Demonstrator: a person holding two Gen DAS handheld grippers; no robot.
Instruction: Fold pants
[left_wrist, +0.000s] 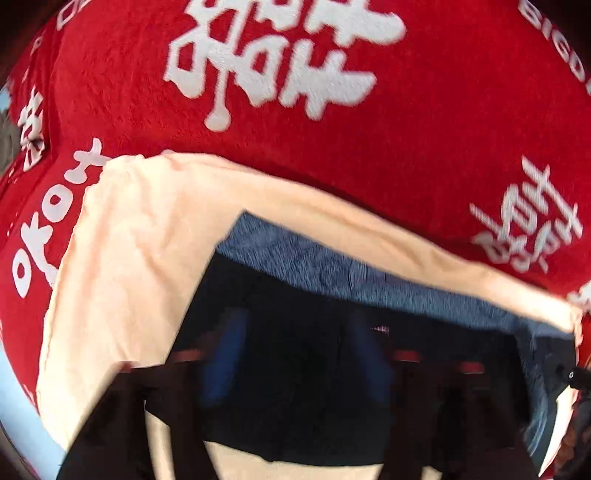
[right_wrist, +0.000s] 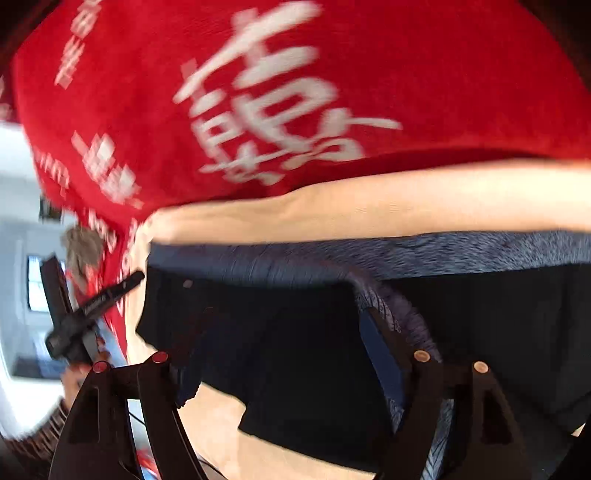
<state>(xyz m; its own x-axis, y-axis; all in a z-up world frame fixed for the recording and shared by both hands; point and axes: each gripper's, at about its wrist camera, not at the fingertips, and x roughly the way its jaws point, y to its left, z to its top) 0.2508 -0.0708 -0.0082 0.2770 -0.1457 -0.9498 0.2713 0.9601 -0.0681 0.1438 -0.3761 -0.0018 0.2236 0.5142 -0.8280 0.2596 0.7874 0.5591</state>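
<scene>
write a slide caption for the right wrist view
Right gripper open over dark pants lying on a peach cloth and red blanket.

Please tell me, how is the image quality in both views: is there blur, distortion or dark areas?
Left wrist view: strong fisheye bulge; the red blanket is fairly sharp, but the dark pants and the left tool are smeared and underexposed. Right wrist view: heavy motion blur on the blanket lettering; the right tool stands open; bright overexposure at the left edge.

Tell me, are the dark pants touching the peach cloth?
Touching. The left wrist view shows the dark pants lying flat on the peach cloth, no gap at their edge.
</scene>
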